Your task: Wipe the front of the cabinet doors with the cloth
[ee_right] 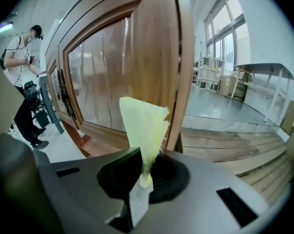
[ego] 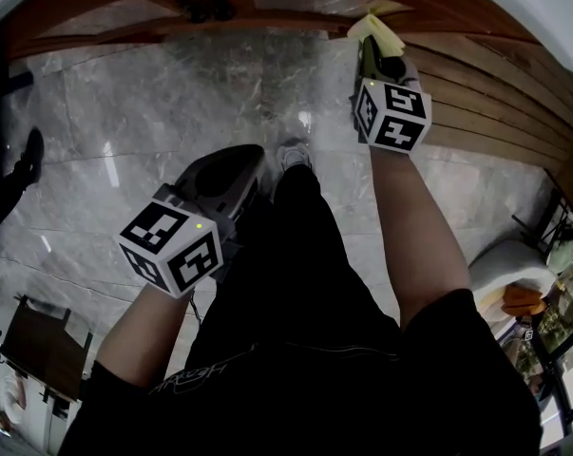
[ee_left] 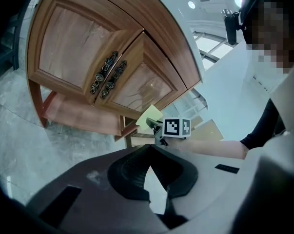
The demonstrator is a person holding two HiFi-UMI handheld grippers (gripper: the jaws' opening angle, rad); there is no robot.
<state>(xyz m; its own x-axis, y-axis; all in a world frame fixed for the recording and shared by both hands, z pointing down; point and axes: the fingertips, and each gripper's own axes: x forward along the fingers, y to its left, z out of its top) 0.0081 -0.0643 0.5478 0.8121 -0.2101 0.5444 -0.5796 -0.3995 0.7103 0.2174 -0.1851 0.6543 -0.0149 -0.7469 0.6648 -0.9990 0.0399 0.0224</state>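
Observation:
The wooden cabinet [ee_left: 88, 57] has two panelled doors with dark ornate handles [ee_left: 107, 74] at the middle seam. My right gripper [ee_right: 144, 172] is shut on a pale yellow cloth [ee_right: 144, 126], which stands up from the jaws in front of the right door's outer edge [ee_right: 173, 67]. Whether the cloth touches the wood cannot be told. In the head view the right gripper [ego: 370, 50] holds the cloth [ego: 376, 31] by the cabinet's lower right corner. My left gripper [ego: 238, 164] hangs back near my left leg. Its jaws [ee_left: 150, 152] are shut with nothing between them.
The floor is grey marble [ego: 124, 131]. Wooden planks [ego: 495, 103] lie to the right of the cabinet. A white seat with an orange item [ego: 514, 278] is at the far right. A person [ee_right: 22, 62] stands beyond the cabinet's left side, by chair legs [ee_right: 47, 111].

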